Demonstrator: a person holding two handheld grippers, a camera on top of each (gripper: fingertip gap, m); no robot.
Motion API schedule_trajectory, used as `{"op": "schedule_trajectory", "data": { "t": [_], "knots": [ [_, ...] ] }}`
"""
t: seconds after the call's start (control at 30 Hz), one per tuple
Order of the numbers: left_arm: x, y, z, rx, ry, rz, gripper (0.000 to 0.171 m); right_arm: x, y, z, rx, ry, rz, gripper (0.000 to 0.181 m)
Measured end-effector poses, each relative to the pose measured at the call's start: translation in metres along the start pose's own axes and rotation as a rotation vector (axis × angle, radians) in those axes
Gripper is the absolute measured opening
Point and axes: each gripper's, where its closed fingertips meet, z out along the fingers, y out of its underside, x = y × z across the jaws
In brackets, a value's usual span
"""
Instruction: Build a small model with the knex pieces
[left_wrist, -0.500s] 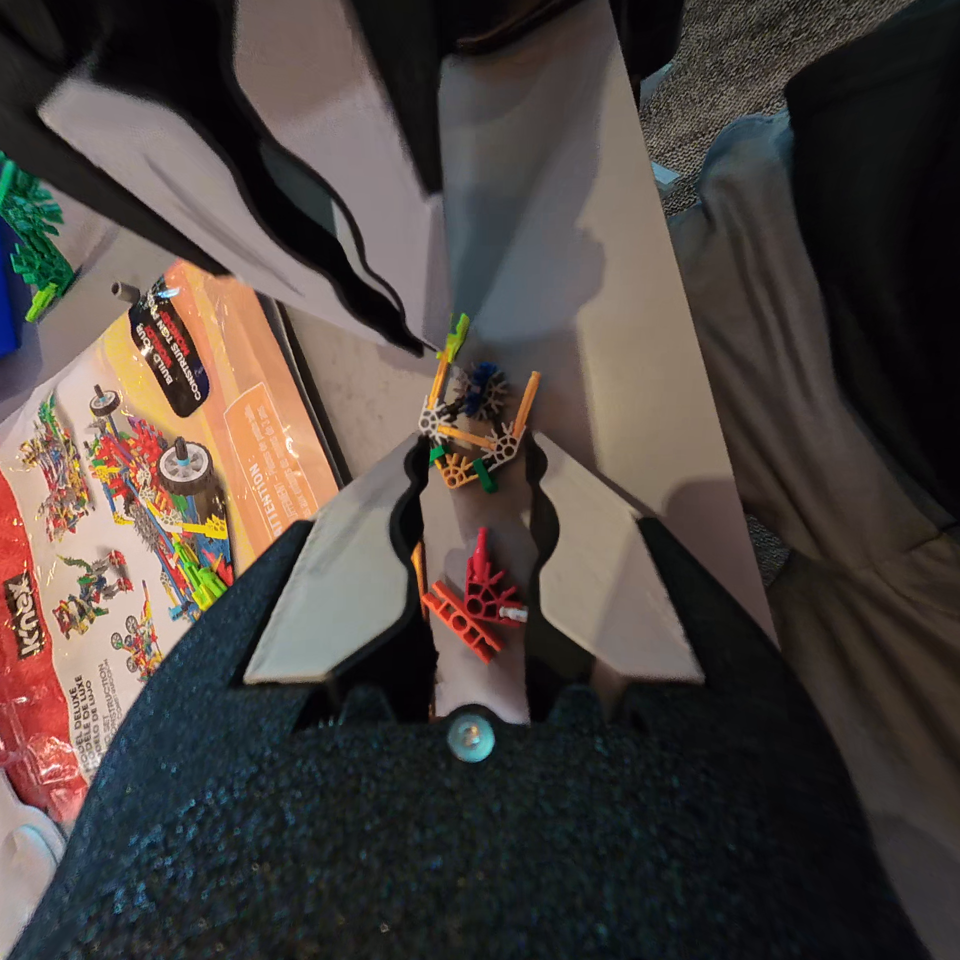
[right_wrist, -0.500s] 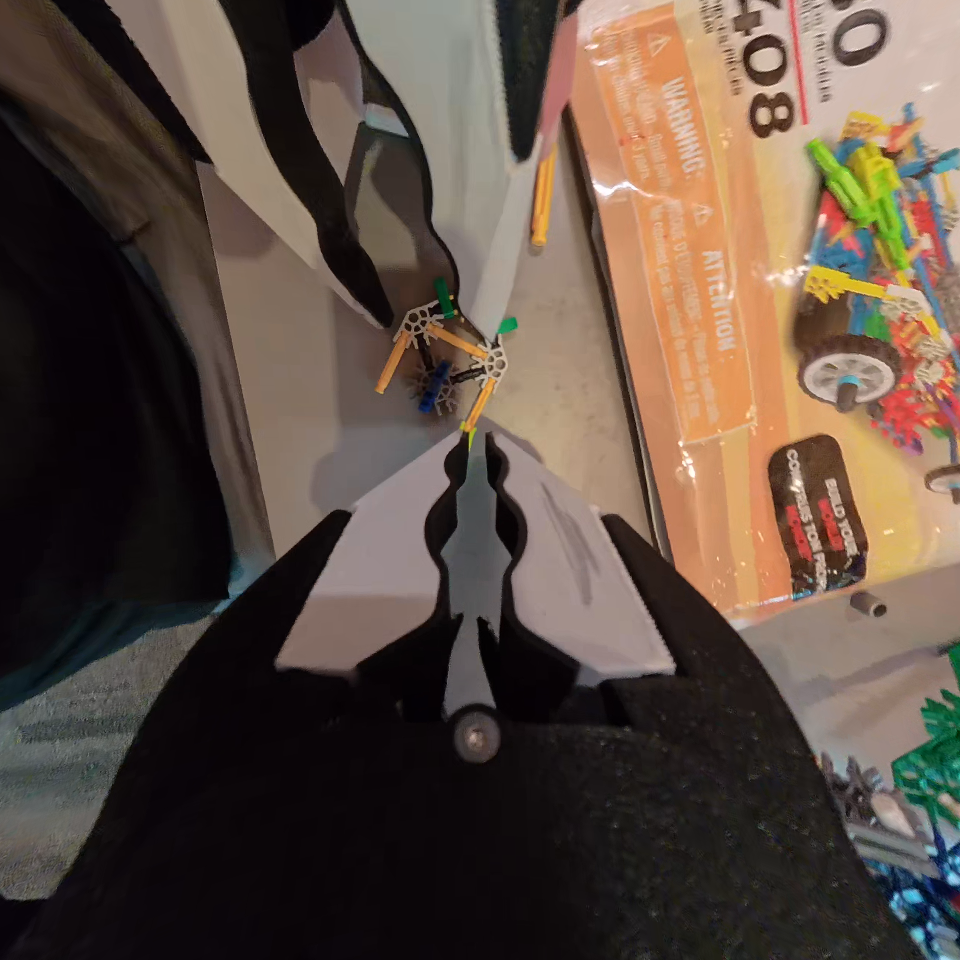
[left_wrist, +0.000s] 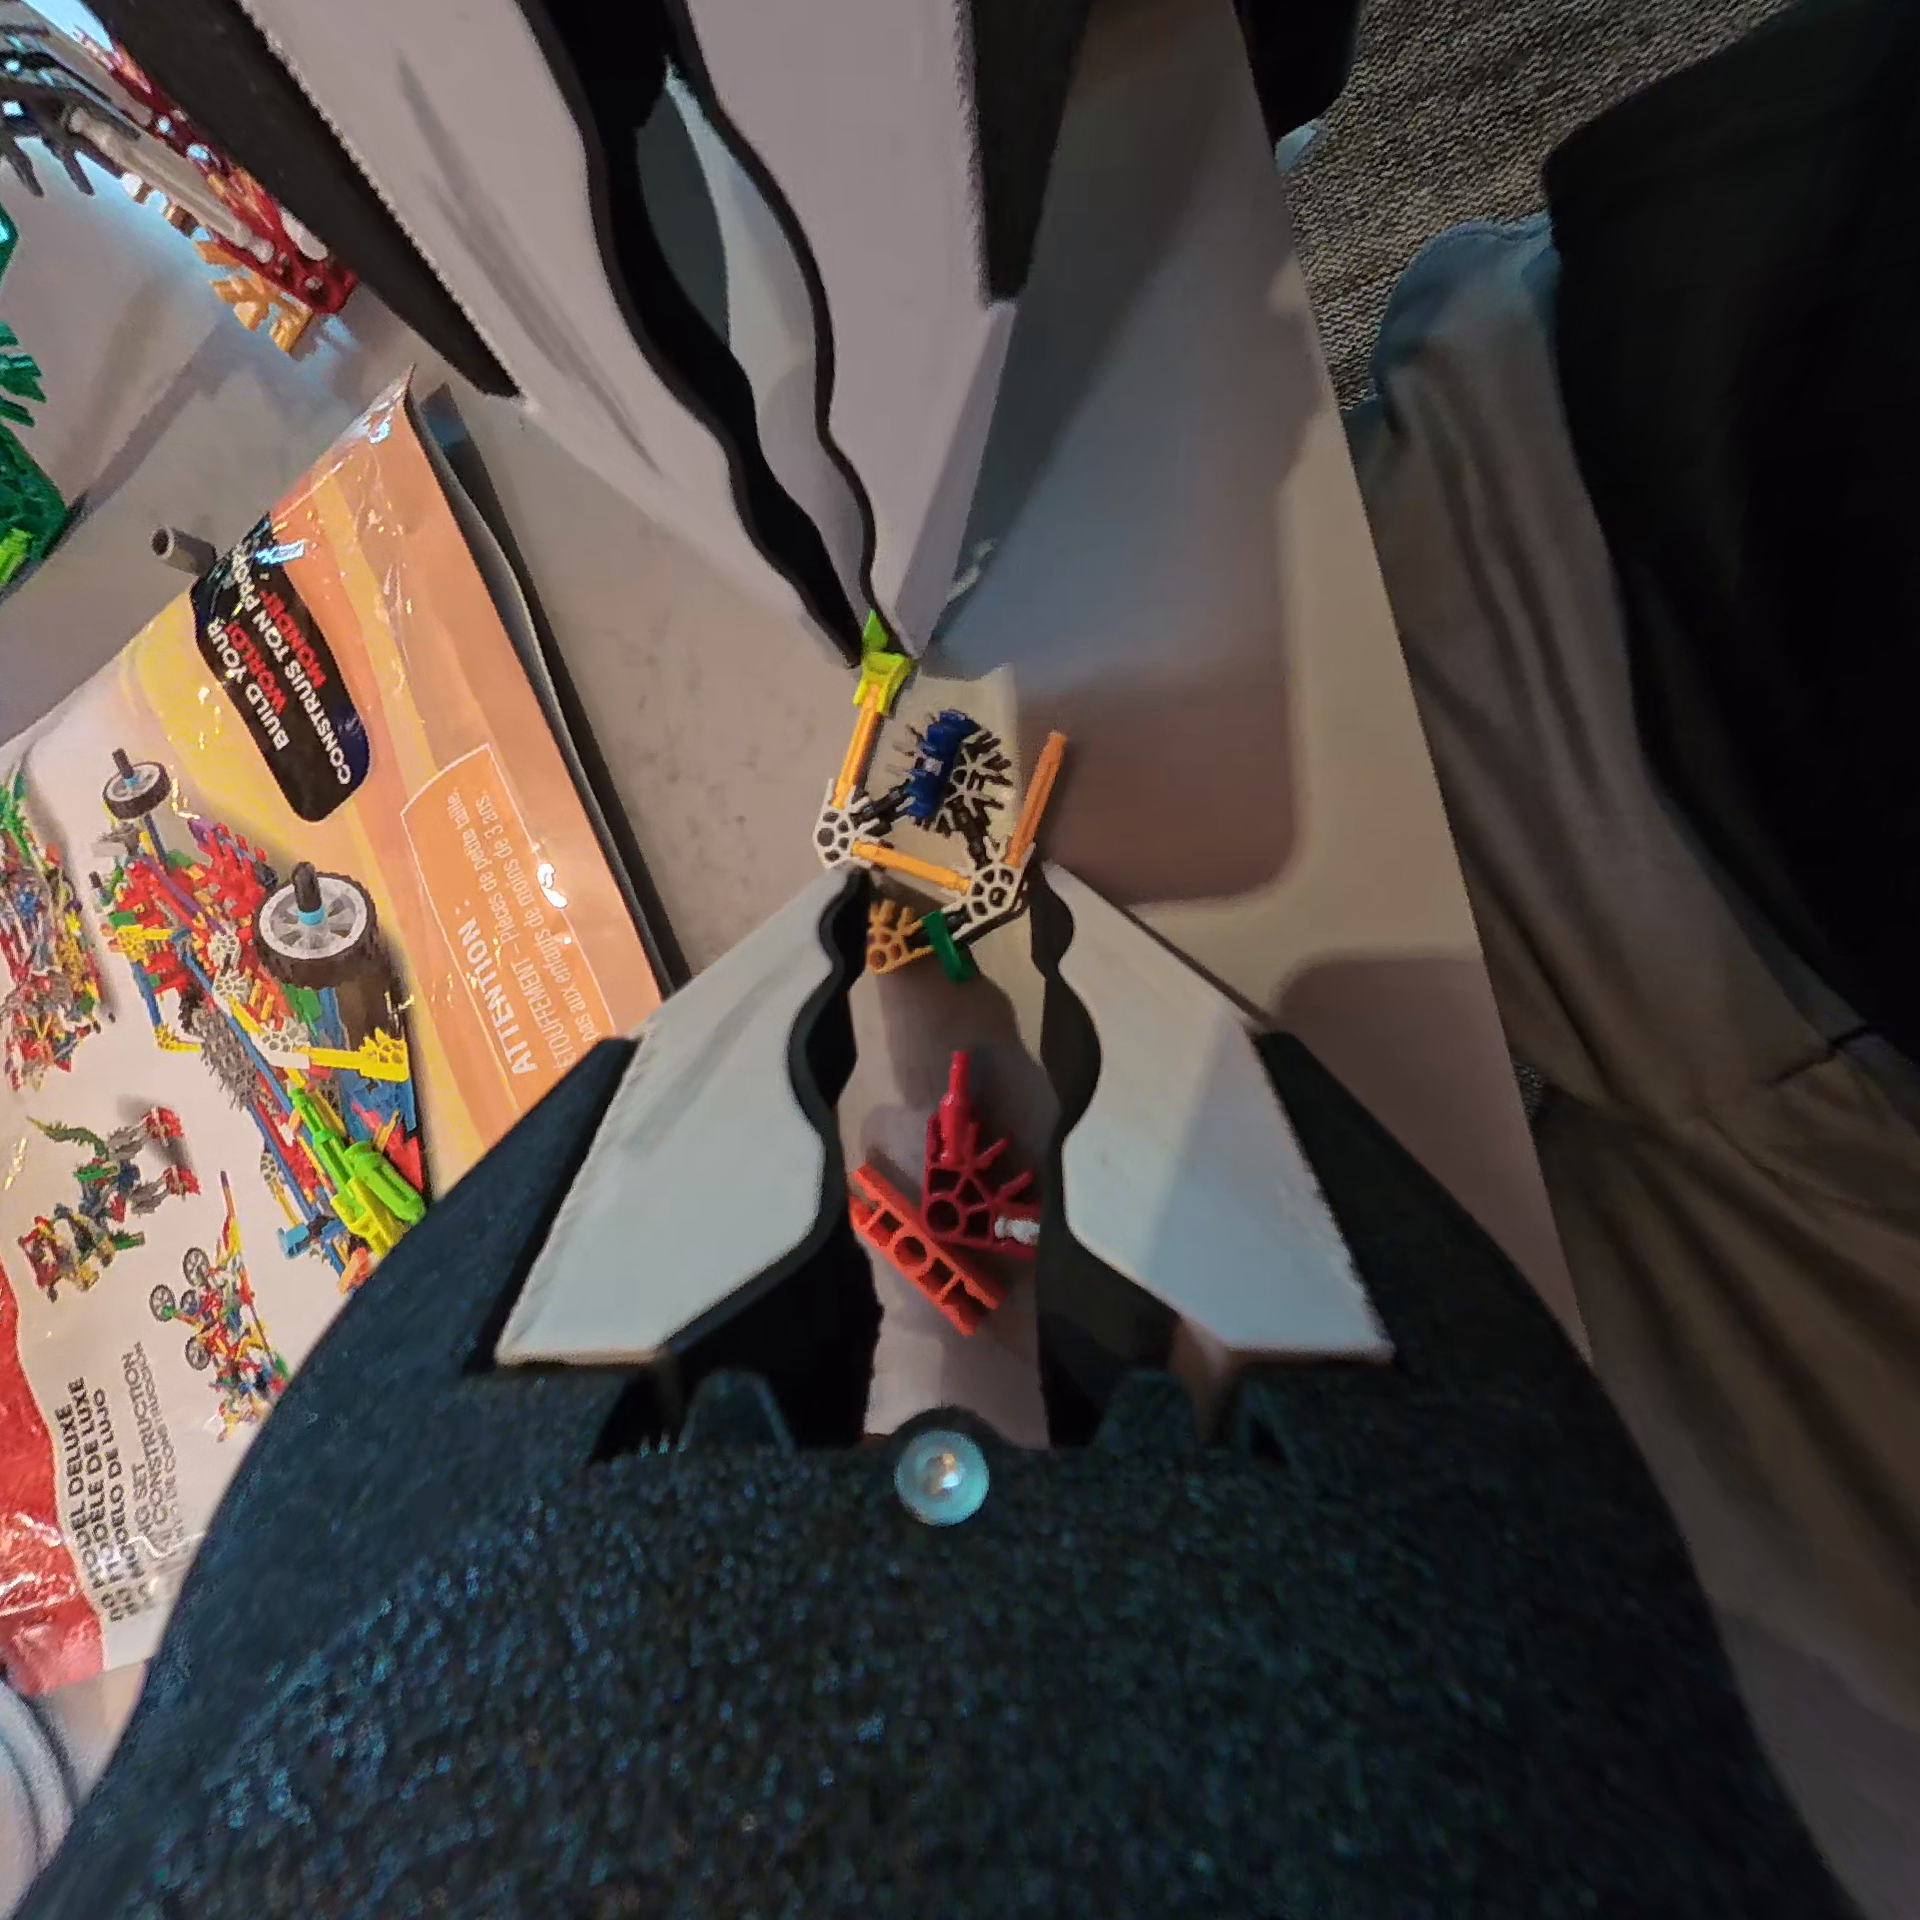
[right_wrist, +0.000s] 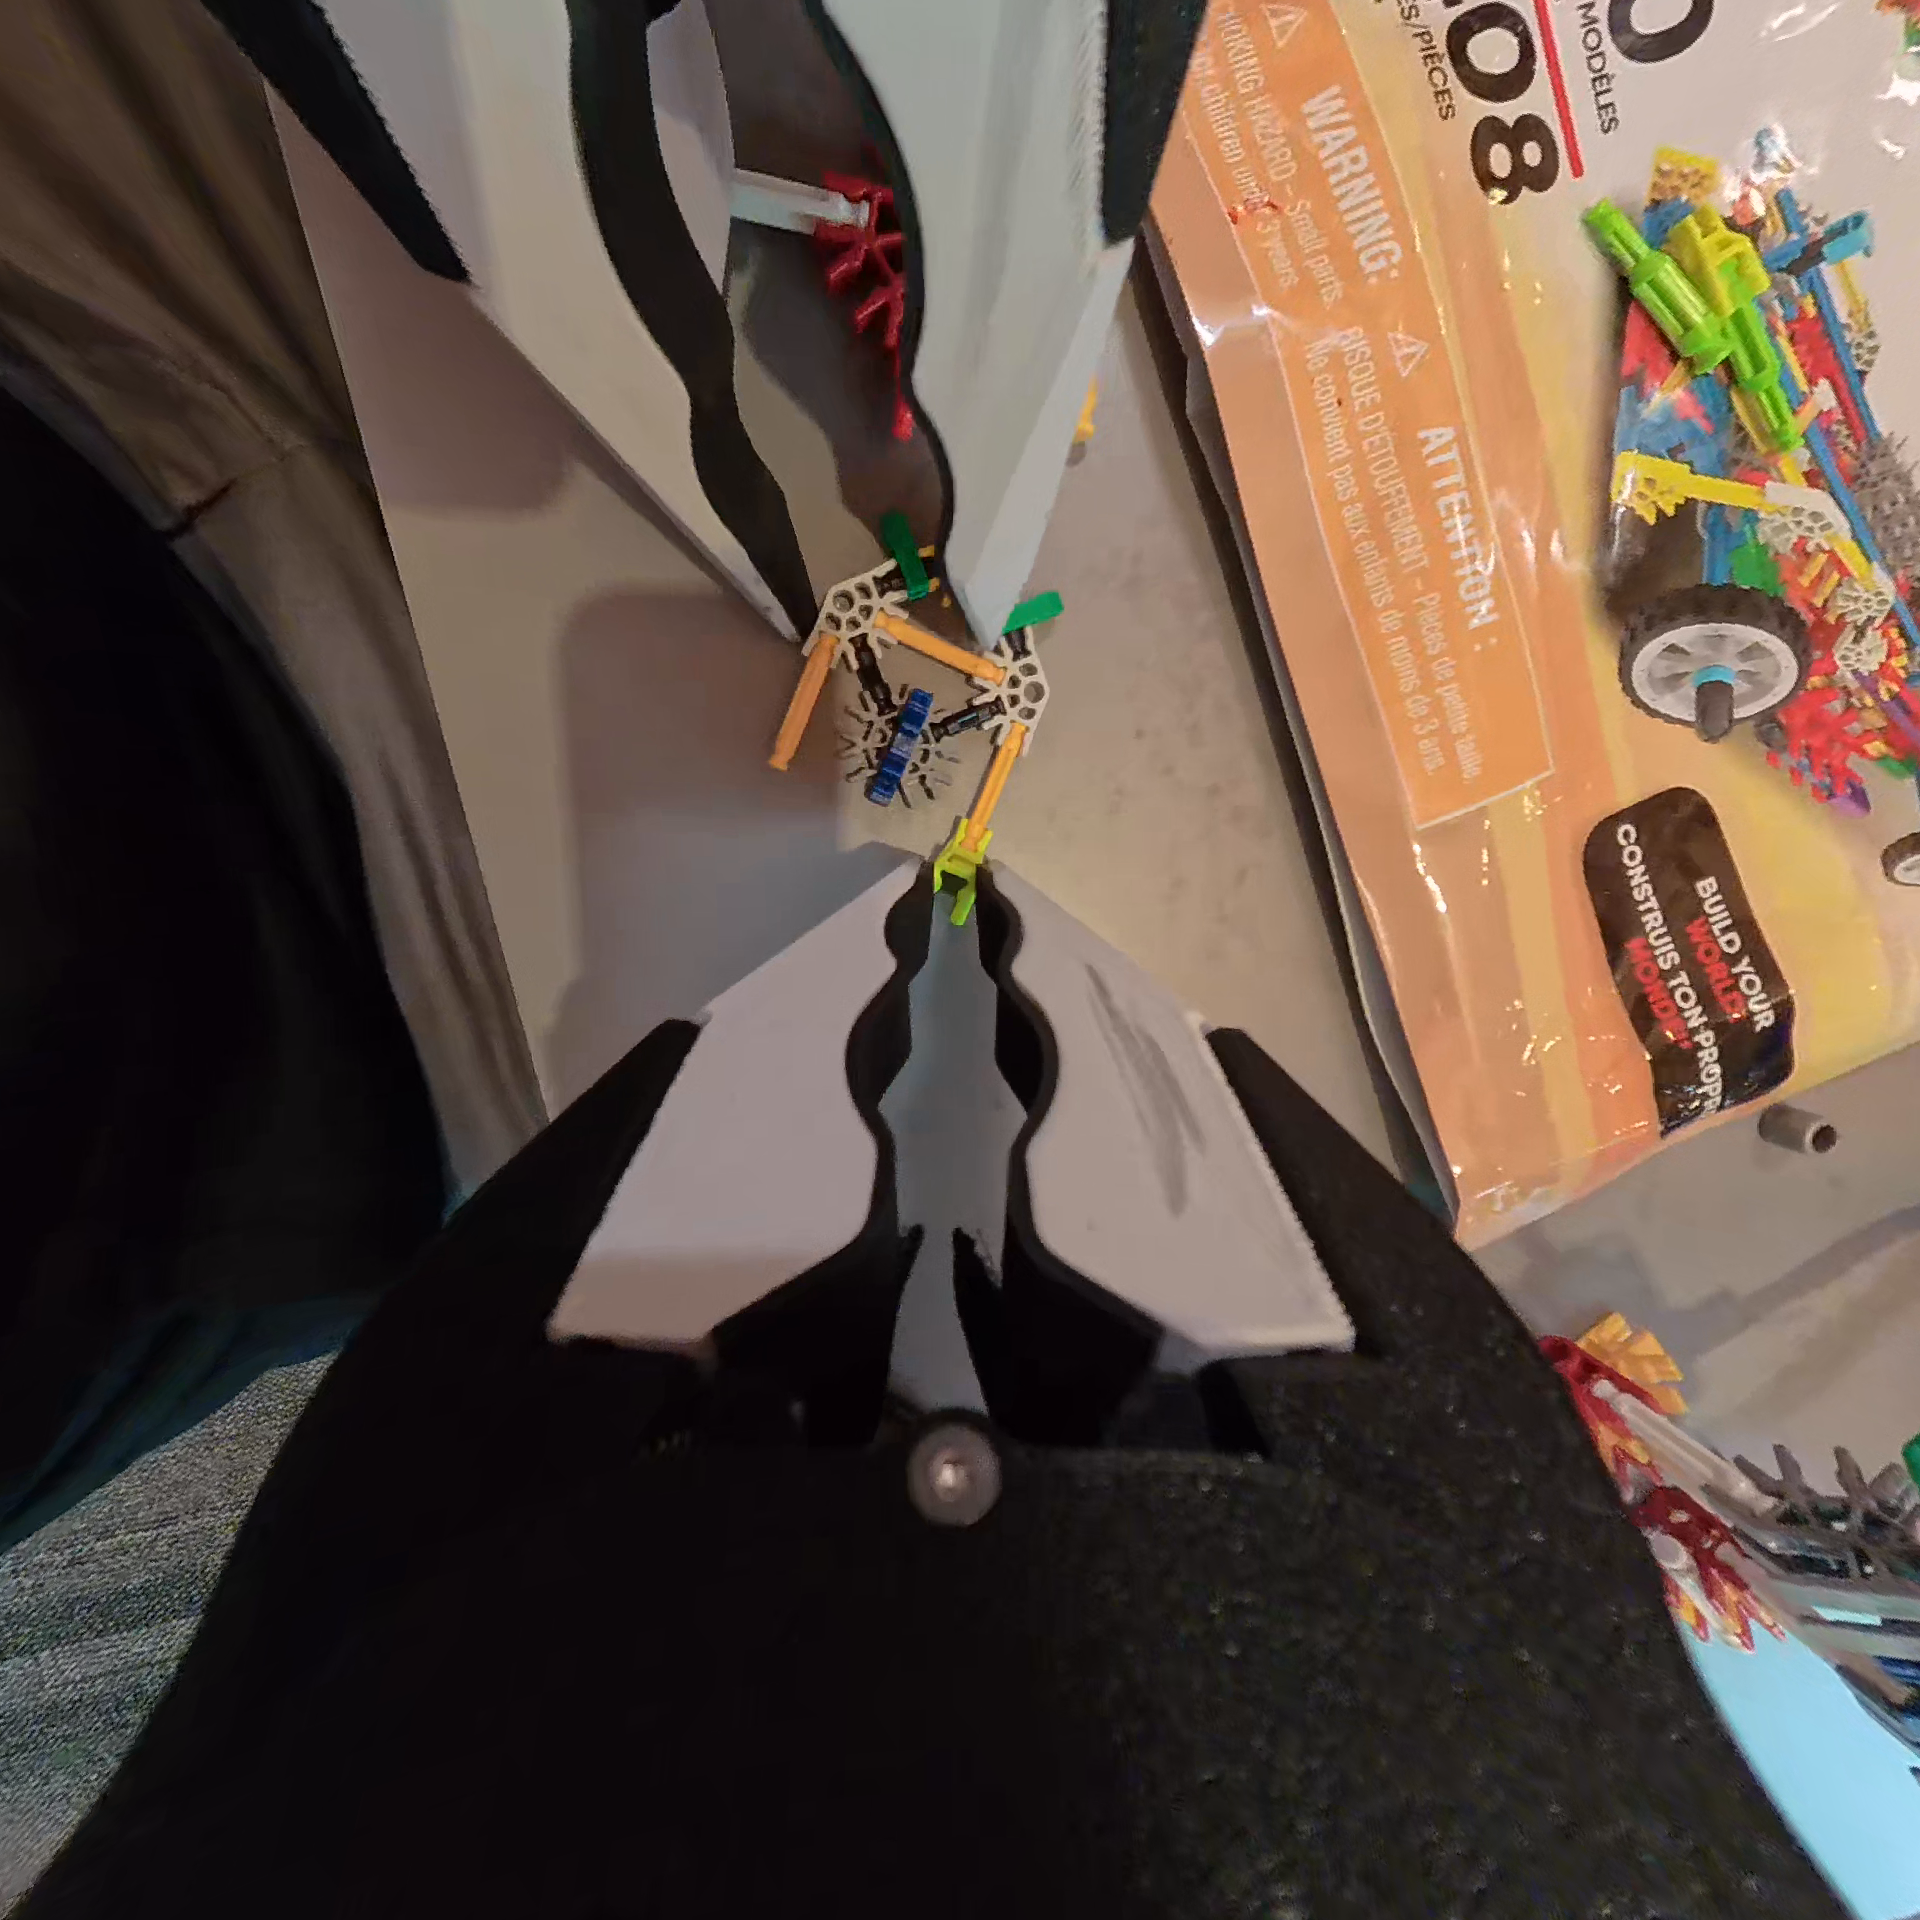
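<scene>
Right tongs: the right gripper (right_wrist: 954, 883) sits at frame centre in the right wrist view, fingers drawn together and pinching a lime-green clip (right_wrist: 961, 871) at their tips.
Left tongs: the left gripper (left_wrist: 940, 894) sits at centre in the left wrist view, fingers apart; whether their tips press the two grey connectors between them cannot be told.
Held piece: a small rod-and-connector assembly (left_wrist: 930, 821) spans the gap between the two pairs of tips, over the pale table (left_wrist: 707, 665).
Long axis: its cross rod of orange runs between the two grey connectors, slanting from left down to right in the left wrist view; two more orange rods run from the connectors toward the upper part of the frame.
Pointing: the left rod ends in the lime-green clip, aimed at the right gripper's tips; the right rod ends free.
Middle: a blue piece and a black spoked piece hang between the rods.
Near side: a green piece and a yellow-orange connector (left_wrist: 894, 935) lie just inside the left fingers.
Farther in: red connectors (left_wrist: 956, 1195) lie on the table between the left fingers, lower centre.
Outward: a printed toy-set bag (right_wrist: 1558, 520) lies at the right of the right wrist view.
Edge: a loose pile of parts (right_wrist: 1714, 1507) is at lower right there.
Person: clothed legs (left_wrist: 1662, 831) fill the right of the left wrist view.
</scene>
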Motion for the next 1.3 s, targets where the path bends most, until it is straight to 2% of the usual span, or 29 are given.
{"op": "schedule_trajectory", "data": {
  "t": [0.1,0.17,0.3,0.53,0.73,0.9,1.03,1.3],
  "knots": [
    [0.001,0.0,0.0,0.001,-0.001,-0.005,0.027,0.0,0.0,-0.001,0.013,-0.01,-0.001,0.006],
    [0.0,0.002,-0.004,-0.007,-0.017,-0.01,0.033,-0.001,-0.001,-0.003,0.026,-0.004,0.002,0.016],
    [-0.008,0.009,-0.027,0.021,-0.086,-0.056,0.033,0.002,-0.002,-0.009,0.036,0.041,-0.001,0.019],
    [-0.006,0.05,-0.079,-0.049,-0.208,-0.156,0.031,0.003,0.002,-0.009,0.04,0.071,-0.011,0.02],
    [0.014,0.078,-0.08,-0.124,-0.218,-0.226,0.032,0.005,-0.003,-0.01,0.098,0.097,0.035,0.021],
    [0.024,0.092,-0.085,-0.141,-0.27,-0.274,0.032,0.03,-0.014,-0.009,0.155,0.204,0.065,0.021],
    [0.032,0.103,-0.09,-0.152,-0.304,-0.313,0.032,0.054,-0.034,-0.006,0.174,0.337,-0.039,0.021],
    [0.041,0.113,-0.098,-0.127,-0.357,-0.37,0.033,0.069,-0.048,0.026,0.104,0.406,-0.21,0.021]
  ]
}}
